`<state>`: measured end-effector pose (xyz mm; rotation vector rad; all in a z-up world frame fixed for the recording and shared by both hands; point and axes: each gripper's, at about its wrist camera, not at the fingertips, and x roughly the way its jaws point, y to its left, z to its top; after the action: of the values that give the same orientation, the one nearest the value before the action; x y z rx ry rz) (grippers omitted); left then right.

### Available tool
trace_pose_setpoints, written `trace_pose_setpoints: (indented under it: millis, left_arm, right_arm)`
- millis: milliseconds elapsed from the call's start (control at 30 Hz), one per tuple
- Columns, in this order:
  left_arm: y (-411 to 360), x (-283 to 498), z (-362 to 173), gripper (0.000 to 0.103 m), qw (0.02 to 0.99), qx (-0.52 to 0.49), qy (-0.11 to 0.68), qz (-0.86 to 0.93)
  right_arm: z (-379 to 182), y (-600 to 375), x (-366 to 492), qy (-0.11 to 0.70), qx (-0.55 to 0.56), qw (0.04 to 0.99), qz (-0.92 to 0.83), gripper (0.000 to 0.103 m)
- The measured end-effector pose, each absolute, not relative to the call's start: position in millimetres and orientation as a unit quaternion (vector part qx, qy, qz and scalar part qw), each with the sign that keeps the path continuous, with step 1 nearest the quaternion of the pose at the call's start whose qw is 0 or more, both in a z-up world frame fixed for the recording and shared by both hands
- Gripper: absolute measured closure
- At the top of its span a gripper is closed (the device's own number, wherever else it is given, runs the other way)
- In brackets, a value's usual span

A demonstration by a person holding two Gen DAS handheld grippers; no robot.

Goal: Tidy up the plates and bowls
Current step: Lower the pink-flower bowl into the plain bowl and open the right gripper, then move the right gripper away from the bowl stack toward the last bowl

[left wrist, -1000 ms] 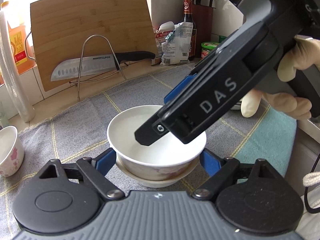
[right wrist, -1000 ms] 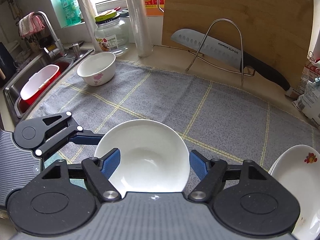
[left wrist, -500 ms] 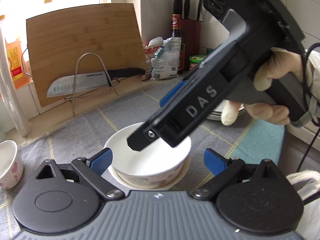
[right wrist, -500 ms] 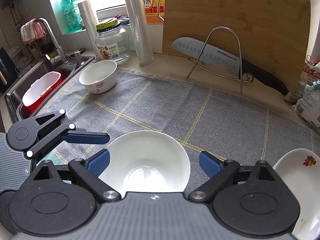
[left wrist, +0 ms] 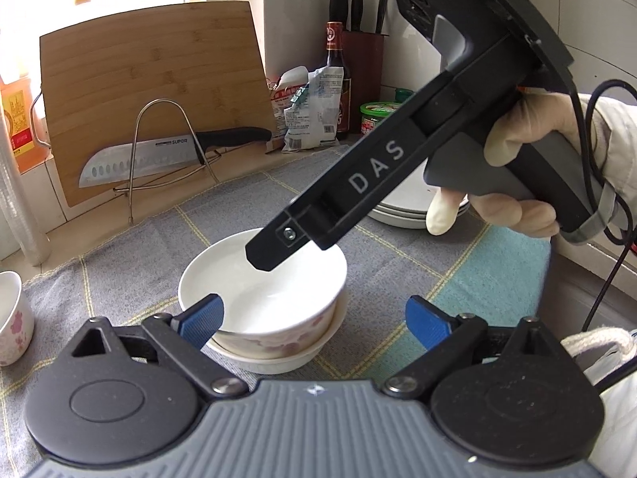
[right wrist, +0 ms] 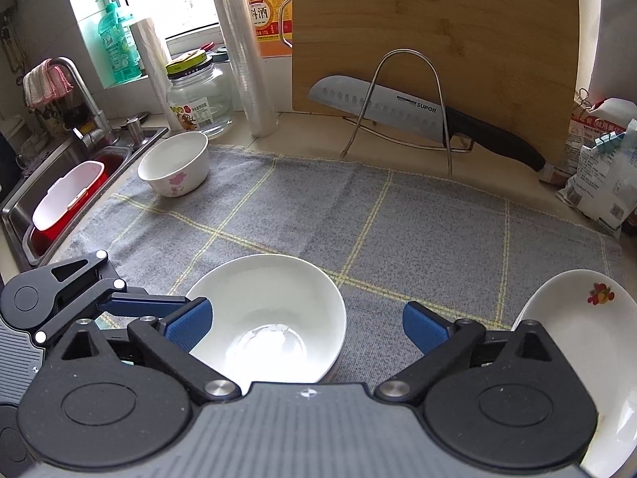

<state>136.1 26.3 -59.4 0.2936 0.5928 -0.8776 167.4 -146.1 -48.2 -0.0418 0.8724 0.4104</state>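
Kitchen counter runs along a window wall, with a grey checked cloth (right wrist: 358,215) spread over it and a bamboo cutting board (right wrist: 438,40) propped at the back behind a knife (right wrist: 398,107) on a wire stand. Near the cloth's front edge sits the white bowl (right wrist: 266,314), nested inside a second bowl (left wrist: 274,354) whose rim shows beneath it in the left wrist view. Another flowered bowl (right wrist: 175,163) stands alone at the cloth's far left corner, beside the sink (right wrist: 47,207), and a stack of plates (right wrist: 573,342) lies at the front right corner.

The step in hand looks like letting go of the freshly nested bowl. To do it well, both tools should back straight away from the rim without brushing it, since a nudge could tip the upper bowl in its seat; then the lone bowl by the sink is the likely next pick.

The right gripper (right wrist: 306,322) is opening, its blue pads standing wide on either side of the white bowl, neither visibly pressing on it. The left gripper (left wrist: 314,320) is spread wide and holds nothing; its left pad sits just in front of the bowl's side, but I cannot tell whether it touches.
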Motion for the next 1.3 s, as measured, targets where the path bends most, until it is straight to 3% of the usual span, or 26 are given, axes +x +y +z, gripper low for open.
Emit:
trace_pose_setpoints:
  millis: [533, 1000, 1300]
  left_arm:
    - [39, 126, -42, 0.004, 0.907, 0.102, 0.291, -0.287]
    - [203, 175, -57, 0.002, 0.924, 0.079, 0.295, -0.231]
    - [278, 214, -66, 0.001, 0.926, 0.094, 0.297, -0.214]
  right_arm:
    - [-44, -157, 164, 0.392, -0.037, 0.883, 0.257, 0.0]
    - [-23, -24, 166, 0.354, -0.069, 0.909, 0.209, 0.0]
    - [-52, 71, 193, 0.379, -0.073, 0.904, 0.185, 0.0]
